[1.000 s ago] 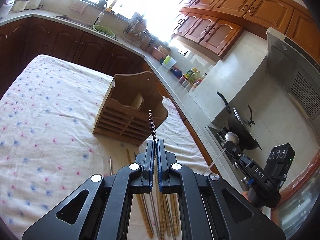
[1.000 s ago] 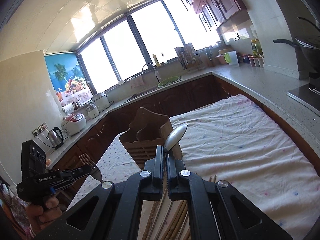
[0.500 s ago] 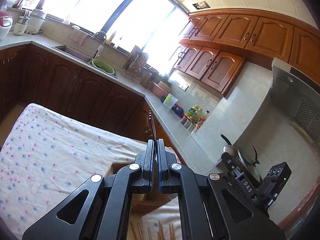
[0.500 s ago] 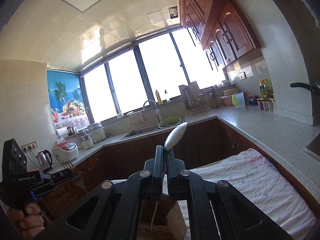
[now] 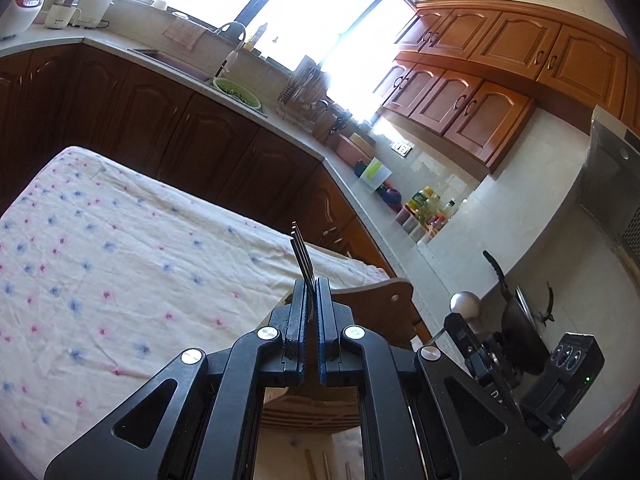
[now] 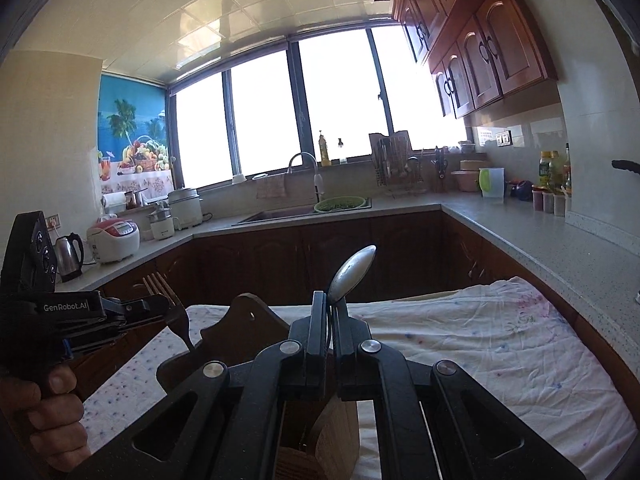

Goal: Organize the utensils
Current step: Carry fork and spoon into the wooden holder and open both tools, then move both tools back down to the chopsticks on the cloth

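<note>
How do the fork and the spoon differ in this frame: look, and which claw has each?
The fork has thin tines and looks coppery; the spoon has a rounded silver bowl. The fork is clamped in the left claw, the spoon in the right claw. In the right wrist view the fork's tines lean up and left, while the spoon's bowl leans up and right. Both are held head-up, handles down, over the wooden holder.

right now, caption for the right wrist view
Right gripper holds a spoon above the wooden holder; left gripper holds a fork.
</note>
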`<state>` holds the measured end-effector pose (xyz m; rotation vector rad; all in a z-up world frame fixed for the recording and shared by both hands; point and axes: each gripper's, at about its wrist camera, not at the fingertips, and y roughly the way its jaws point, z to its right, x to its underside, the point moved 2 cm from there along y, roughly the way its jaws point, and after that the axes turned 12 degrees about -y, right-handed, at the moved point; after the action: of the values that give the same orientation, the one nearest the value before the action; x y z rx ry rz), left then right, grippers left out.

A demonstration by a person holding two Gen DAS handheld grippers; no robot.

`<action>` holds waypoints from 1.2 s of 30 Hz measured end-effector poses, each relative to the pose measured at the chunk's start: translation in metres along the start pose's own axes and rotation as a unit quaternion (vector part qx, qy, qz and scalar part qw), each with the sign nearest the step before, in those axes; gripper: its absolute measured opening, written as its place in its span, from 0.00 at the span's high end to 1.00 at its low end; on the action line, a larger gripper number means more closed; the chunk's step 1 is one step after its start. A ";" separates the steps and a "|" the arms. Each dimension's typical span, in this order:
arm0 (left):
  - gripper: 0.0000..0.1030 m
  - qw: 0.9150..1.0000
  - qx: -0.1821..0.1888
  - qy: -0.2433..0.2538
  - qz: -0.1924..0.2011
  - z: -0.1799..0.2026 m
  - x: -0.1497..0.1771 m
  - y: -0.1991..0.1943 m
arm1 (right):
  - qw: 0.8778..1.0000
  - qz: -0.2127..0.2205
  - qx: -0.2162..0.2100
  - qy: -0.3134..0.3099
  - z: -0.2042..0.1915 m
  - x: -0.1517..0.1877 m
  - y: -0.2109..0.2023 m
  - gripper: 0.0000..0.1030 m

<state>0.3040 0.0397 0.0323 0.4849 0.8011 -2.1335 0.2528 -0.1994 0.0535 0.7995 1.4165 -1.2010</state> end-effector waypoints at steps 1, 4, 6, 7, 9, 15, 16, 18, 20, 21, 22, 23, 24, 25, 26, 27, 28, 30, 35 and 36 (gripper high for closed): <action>0.97 1.000 -0.003 0.001 -0.004 -0.001 0.003 0.002 | 1.000 -0.005 -0.003 0.000 0.001 0.001 0.001 0.97; 0.97 1.000 -0.009 0.007 -0.003 -0.001 0.009 0.003 | 0.999 -0.029 -0.017 0.009 0.006 0.010 0.007 0.98; 0.97 1.000 -0.010 0.006 -0.004 -0.002 0.009 0.002 | 0.999 -0.044 -0.026 0.016 0.008 0.016 0.011 0.97; 0.97 1.000 -0.010 0.005 -0.005 -0.002 0.009 0.003 | 0.998 -0.050 -0.028 0.017 0.008 0.018 0.012 0.97; 0.97 1.000 -0.012 0.003 -0.009 -0.003 0.009 0.003 | 0.998 -0.055 -0.031 0.019 0.008 0.021 0.013 0.97; 0.96 1.000 -0.023 0.007 -0.013 -0.002 0.010 0.005 | 0.997 -0.059 -0.035 0.032 0.010 0.020 0.014 0.97; 0.96 1.000 -0.024 0.008 -0.013 -0.001 0.010 0.005 | 0.997 -0.060 -0.035 0.032 0.011 0.019 0.014 0.97; 0.96 1.000 -0.026 0.006 -0.015 -0.001 0.009 0.004 | 0.997 -0.062 -0.037 0.033 0.012 0.020 0.015 0.95; 0.94 0.999 -0.032 0.006 -0.018 0.000 0.009 0.004 | 0.996 -0.064 -0.040 0.038 0.014 0.020 0.015 0.92; 0.91 0.999 -0.036 0.006 -0.017 0.000 0.009 0.003 | 0.996 -0.066 -0.041 0.041 0.014 0.020 0.014 0.91; 0.89 0.999 -0.037 0.005 -0.017 0.000 0.008 0.001 | 0.996 -0.068 -0.041 0.045 0.015 0.019 0.014 0.90; 0.84 0.999 -0.036 0.004 -0.015 0.000 0.008 -0.002 | 0.996 -0.069 -0.039 0.048 0.016 0.019 0.012 0.83; 0.76 0.999 -0.036 0.002 -0.013 0.001 0.007 -0.005 | 0.996 -0.067 -0.039 0.053 0.018 0.019 0.010 0.77; 0.72 0.999 -0.036 0.001 -0.010 0.001 0.007 -0.008 | 0.995 -0.064 -0.041 0.060 0.021 0.018 0.007 0.69; 0.66 0.999 -0.035 0.000 -0.007 0.001 0.007 -0.012 | 0.995 -0.061 -0.040 0.067 0.023 0.017 0.004 0.64; 0.62 0.999 -0.034 0.000 -0.004 0.002 0.008 -0.016 | 0.995 -0.058 -0.037 0.073 0.026 0.015 0.000 0.61; 0.60 0.999 -0.035 0.000 -0.002 0.003 0.009 -0.021 | 0.995 -0.054 -0.037 0.079 0.029 0.013 -0.005 0.55; 0.46 0.999 -0.038 0.002 0.006 0.005 0.012 -0.031 | 0.994 -0.048 -0.034 0.094 0.035 0.010 -0.013 0.45; 0.18 0.998 -0.050 0.001 0.034 0.006 0.027 -0.064 | 0.992 -0.022 -0.030 0.124 0.048 0.004 -0.047 0.01; 0.17 0.998 -0.051 0.003 0.033 0.006 0.032 -0.069 | 0.991 -0.019 -0.029 0.126 0.048 0.003 -0.055 0.01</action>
<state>0.2300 0.0517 0.0450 0.4572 0.8805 -2.0210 0.2152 -0.2607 0.0671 0.9130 1.6711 -1.1106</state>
